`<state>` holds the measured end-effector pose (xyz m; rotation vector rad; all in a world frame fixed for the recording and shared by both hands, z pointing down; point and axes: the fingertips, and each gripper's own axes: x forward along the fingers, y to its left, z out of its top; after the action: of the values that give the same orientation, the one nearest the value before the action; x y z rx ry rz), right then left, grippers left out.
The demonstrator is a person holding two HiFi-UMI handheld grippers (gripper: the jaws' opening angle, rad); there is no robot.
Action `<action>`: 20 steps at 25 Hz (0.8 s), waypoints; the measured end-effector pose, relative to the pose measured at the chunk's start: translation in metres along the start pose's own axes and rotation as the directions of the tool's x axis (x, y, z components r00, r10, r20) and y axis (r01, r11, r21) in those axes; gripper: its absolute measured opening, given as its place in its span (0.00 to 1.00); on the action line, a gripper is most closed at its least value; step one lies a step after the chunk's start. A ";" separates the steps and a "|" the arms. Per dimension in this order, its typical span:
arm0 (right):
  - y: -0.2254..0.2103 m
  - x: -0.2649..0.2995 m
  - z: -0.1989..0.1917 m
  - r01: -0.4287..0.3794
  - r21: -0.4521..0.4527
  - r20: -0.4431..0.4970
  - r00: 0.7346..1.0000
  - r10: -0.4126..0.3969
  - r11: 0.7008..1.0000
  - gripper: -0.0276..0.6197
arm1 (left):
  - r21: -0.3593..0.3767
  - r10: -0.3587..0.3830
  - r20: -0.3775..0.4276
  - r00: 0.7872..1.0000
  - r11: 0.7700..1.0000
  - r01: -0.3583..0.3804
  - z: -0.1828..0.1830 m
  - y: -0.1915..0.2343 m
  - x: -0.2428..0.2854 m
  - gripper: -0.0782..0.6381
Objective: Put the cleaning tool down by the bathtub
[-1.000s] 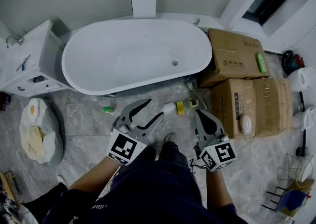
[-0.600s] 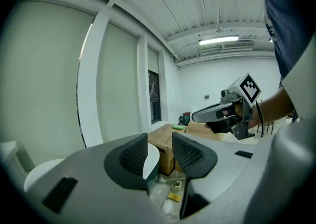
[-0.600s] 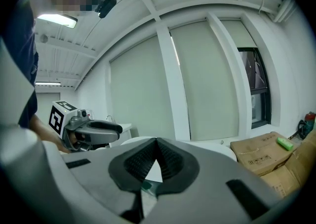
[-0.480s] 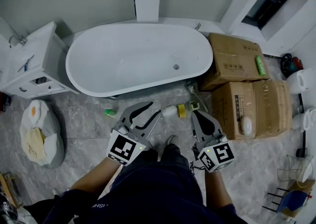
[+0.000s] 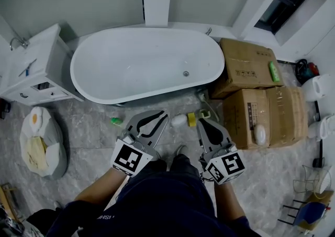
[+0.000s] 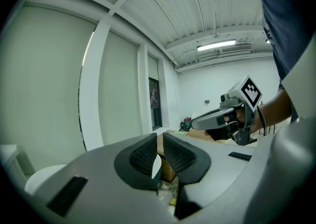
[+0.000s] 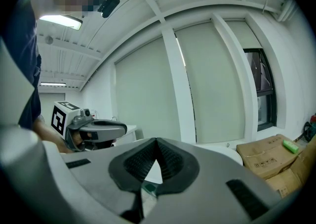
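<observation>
Hovering near the bathtub (image 5: 131, 63), left tool (image 5: 165, 113) just closed empty, right tool (image 5: 201, 121) also together.

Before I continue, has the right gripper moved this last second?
Yes: the right gripper shifted left, away from the brown cardboard box, toward the yellow block.

The person wore a dark navy top (image 5: 157, 199) with short sleeves; the left sleeve (image 5: 102, 219) carried small white lettering. A thin dark band (image 6: 260, 119) circled the right wrist. The left gripper (image 5: 165, 114) and right gripper (image 5: 201, 122) were grey, with smooth tapered shells and black cross-hatched pads (image 6: 143, 156). Each ended in a cube (image 5: 128, 158) of black-and-white square markers.
</observation>
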<state>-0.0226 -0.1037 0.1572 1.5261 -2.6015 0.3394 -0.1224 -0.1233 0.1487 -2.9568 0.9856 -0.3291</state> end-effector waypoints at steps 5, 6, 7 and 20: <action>0.003 -0.001 -0.003 -0.010 -0.010 -0.016 1.000 0.010 1.000 0.05 | 0.003 -0.002 0.002 1.000 1.000 0.002 0.001 0.000 0.001 0.17; 0.003 -0.002 -0.004 -0.013 -0.007 -0.018 1.000 0.013 1.000 0.05 | -0.005 0.000 0.008 1.000 1.000 0.000 0.002 -0.001 0.001 0.17; 0.004 -0.003 -0.005 -0.015 -0.004 -0.020 1.000 0.015 1.000 0.05 | -0.009 0.000 0.010 1.000 1.000 0.000 0.002 -0.001 0.001 0.17; 0.009 -0.003 -0.005 -0.023 -0.009 -0.025 0.999 0.023 1.000 0.05 | -0.016 -0.009 -0.005 1.000 1.000 0.009 -0.001 0.000 -0.001 0.16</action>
<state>-0.0293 -0.0955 0.1604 1.4805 -2.6001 0.3448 -0.1229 -0.1224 0.1496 -2.9771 0.9812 -0.3299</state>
